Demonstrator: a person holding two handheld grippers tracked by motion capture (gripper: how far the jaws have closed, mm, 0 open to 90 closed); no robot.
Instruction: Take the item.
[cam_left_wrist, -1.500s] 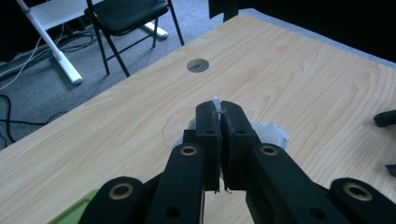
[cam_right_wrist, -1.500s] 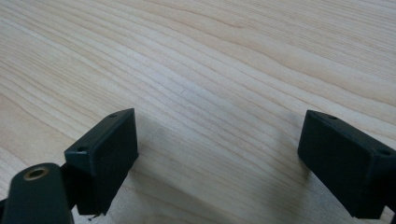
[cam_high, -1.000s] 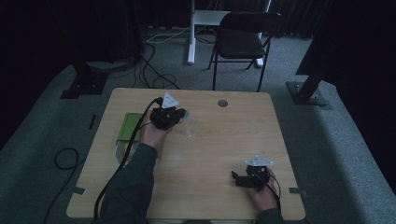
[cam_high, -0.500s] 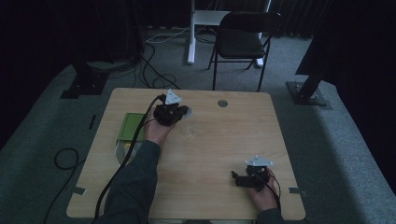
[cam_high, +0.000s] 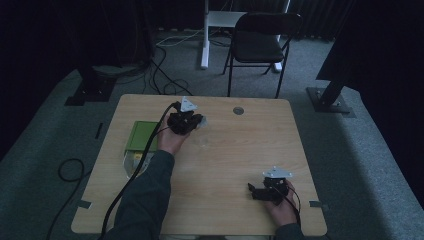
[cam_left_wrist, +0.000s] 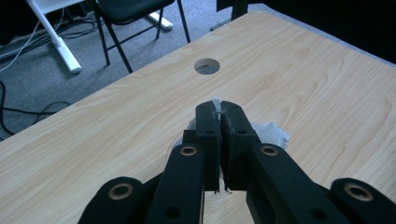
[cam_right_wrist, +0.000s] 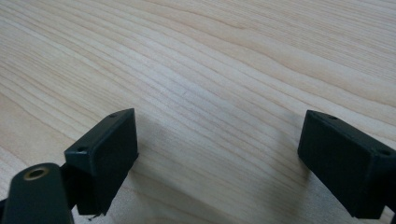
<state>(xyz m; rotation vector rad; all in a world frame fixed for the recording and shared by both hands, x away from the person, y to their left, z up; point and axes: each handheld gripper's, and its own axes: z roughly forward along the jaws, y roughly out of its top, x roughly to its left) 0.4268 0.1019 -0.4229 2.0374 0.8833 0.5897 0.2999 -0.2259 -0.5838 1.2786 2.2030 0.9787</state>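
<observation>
Left claw (cam_left_wrist: 220, 116) is pressed almost together, pinching a thin edge of clear plastic wrapping (cam_left_wrist: 268, 133); a sliver of the film pokes up between the jaw tips, and the rest of the crumpled piece bulges out beneath and to the side of the jaws. Gripping by a mere edge suits something this flimsy: a thin film gives the pads nothing else to bite, and a narrow pinch lets the bulk hang free instead of being crushed. In the high view the left claw (cam_high: 184, 121) sits over the far part of the bench (cam_high: 235, 150), between the round cable hole (cam_high: 238, 110) and a green box (cam_high: 142, 136), with the pale wrapping (cam_high: 201, 122) showing on the side toward the hole. Whether the wrapping rests on the wood or hangs just above it I cannot tell.

Right claw (cam_right_wrist: 219, 154) stands spread wide over bare wood with nothing between its jaws. It lies well apart from the cable hole, near the corner closest to the person (cam_high: 270, 192), probably parked there so that it stays out of the way while the other hand works.
</observation>
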